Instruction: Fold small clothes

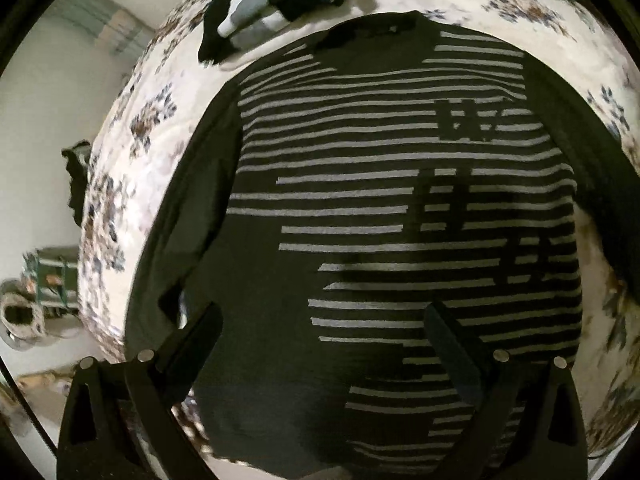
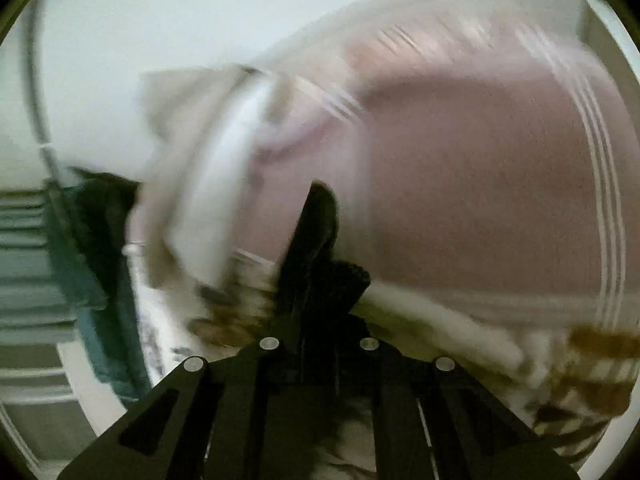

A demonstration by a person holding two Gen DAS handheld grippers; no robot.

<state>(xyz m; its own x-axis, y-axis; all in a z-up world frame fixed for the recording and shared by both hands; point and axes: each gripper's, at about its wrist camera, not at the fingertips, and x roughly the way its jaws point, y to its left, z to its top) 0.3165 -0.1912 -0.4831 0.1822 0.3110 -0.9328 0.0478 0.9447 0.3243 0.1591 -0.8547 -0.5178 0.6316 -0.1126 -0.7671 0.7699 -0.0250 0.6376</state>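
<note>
Left wrist view first: the left gripper (image 1: 324,320) hangs over a dark sweater (image 1: 392,208) with grey stripes, spread flat on a bed with a floral bedspread (image 1: 132,168), and its fingers are wide apart with nothing between them, just the fabric below. The neckline sits at the far end of the sweater, and one plain dark sleeve (image 1: 188,208) runs down the left side, close to the edge of the bed. Up at the top there's a small pile of other clothes (image 1: 280,0), dark and grey-striped, lying apart from the sweater on the same bedspread. Right wrist view is a blurry mess, honestly. The right gripper (image 2: 324,268) has its fingers pinched together, and a bit of dark fabric (image 2: 320,216) sticks up from between the tips, so it looks clamped on that, though I can't tell which garment it belongs to. Behind it there's a big pinkish cushion (image 2: 480,180) shape and some pale bedding, too smeared to say more.
</note>
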